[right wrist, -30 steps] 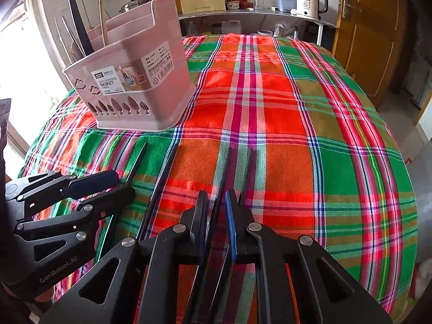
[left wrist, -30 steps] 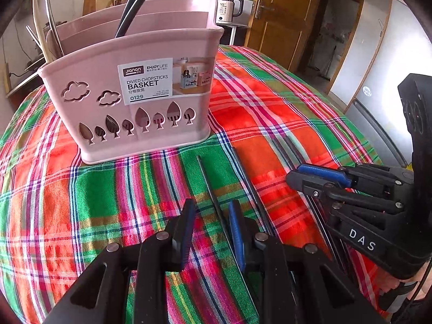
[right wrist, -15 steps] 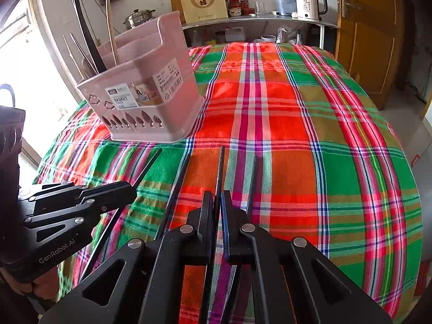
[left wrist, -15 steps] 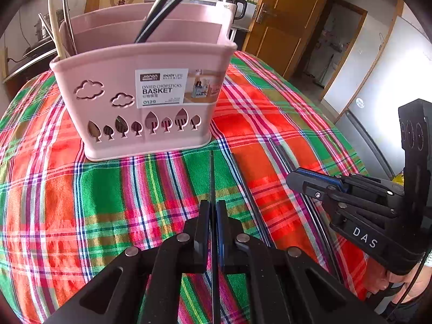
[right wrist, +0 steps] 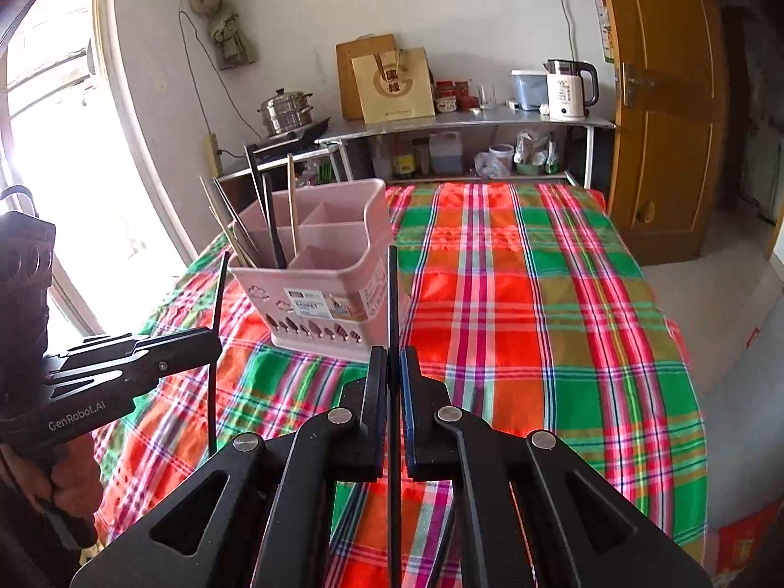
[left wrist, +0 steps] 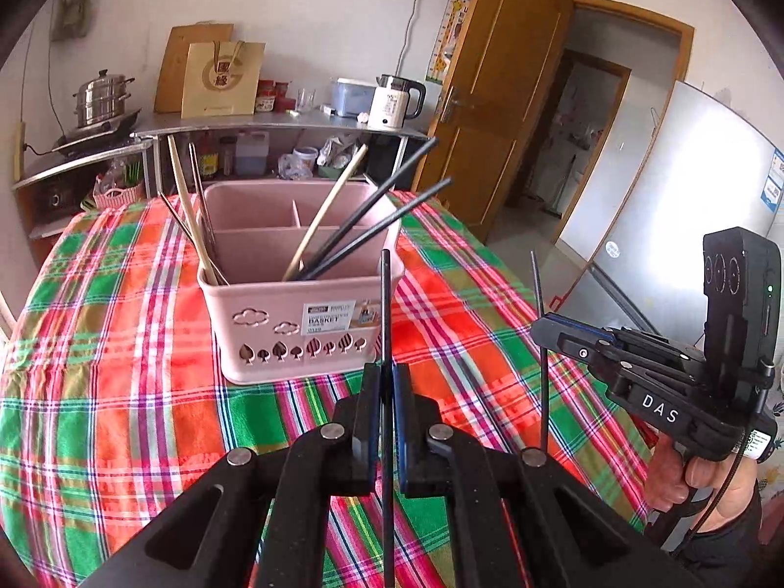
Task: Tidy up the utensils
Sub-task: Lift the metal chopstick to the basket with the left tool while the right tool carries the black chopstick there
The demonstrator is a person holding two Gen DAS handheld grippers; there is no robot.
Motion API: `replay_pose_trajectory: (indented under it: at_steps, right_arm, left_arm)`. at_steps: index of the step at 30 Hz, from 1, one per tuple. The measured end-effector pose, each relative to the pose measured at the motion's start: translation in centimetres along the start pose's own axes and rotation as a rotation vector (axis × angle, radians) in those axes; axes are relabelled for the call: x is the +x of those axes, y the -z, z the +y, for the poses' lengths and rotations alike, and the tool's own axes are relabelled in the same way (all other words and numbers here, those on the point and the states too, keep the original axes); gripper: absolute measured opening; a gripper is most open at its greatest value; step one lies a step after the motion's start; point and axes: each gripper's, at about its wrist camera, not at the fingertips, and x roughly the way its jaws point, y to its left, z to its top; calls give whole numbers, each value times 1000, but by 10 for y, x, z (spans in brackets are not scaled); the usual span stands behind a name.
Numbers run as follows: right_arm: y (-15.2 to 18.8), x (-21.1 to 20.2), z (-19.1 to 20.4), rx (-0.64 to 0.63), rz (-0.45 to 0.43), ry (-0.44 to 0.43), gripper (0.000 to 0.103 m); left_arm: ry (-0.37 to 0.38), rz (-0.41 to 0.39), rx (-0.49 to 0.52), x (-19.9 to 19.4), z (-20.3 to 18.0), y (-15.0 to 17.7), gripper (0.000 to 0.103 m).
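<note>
Left wrist view | we clamp one black chopstick (left wrist: 385, 304) in each claw, left claw (left wrist: 385, 377), right claw (right wrist: 392, 362) | step: carrying | next: tip both into pink basket (left wrist: 274, 304) ahead.

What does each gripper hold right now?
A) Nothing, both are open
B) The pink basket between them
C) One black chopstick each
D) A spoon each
C: the left gripper is shut on a black chopstick, and the right gripper is shut on another black chopstick, both short of the pink basket.
</note>
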Motion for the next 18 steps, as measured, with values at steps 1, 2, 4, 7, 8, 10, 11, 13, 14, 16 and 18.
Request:
replay_pose_trajectory:
  at_steps: [1, 2, 4, 7, 8, 10, 11, 13, 14, 16, 18]
  right_arm:
    - [-2, -5, 2, -3, -14, -1, 5]
    - [-5, -9, 4, -6, -26, -2, 5]
    - [-8, -17, 8, -11, -46, -4, 5]
    - [-12, -26, 12, -19, -69, -2, 5]
    - [-13, -29, 13, -20, -75, -3, 5]
    - [-14, -33, 15, -22, -86, -7, 5]
    - [-14, -36, 16, -23, -92, -9, 5]
    - [-14, -39, 18, -29, -99, -12, 5]
    - [-14, -40, 19, -33, -101, -13, 5]
    - [-14, -42, 22, -37, -103, -14, 5]
    - [-15, -44, 23, -43, -107, -16, 5]
  left_arm:
    - [2, -14, 3, -7, -1, -3, 5]
    - [3, -28, 6, -13, -2, -5, 5]
    - [7, -50, 16, -21, -4, -10, 4]
    - [8, -70, 30, -33, -6, -14, 4]
    - [8, -73, 34, -37, -7, -15, 4]
    - [8, -80, 39, -42, -8, -16, 4]
    - [9, -82, 40, -44, -8, -17, 5]
    - [9, -86, 45, -46, -8, -17, 4]
    - [8, -86, 47, -49, -9, -17, 4]
    - [6, -85, 50, -51, -10, -15, 4]
    - [4, -84, 53, -53, -9, -15, 4]
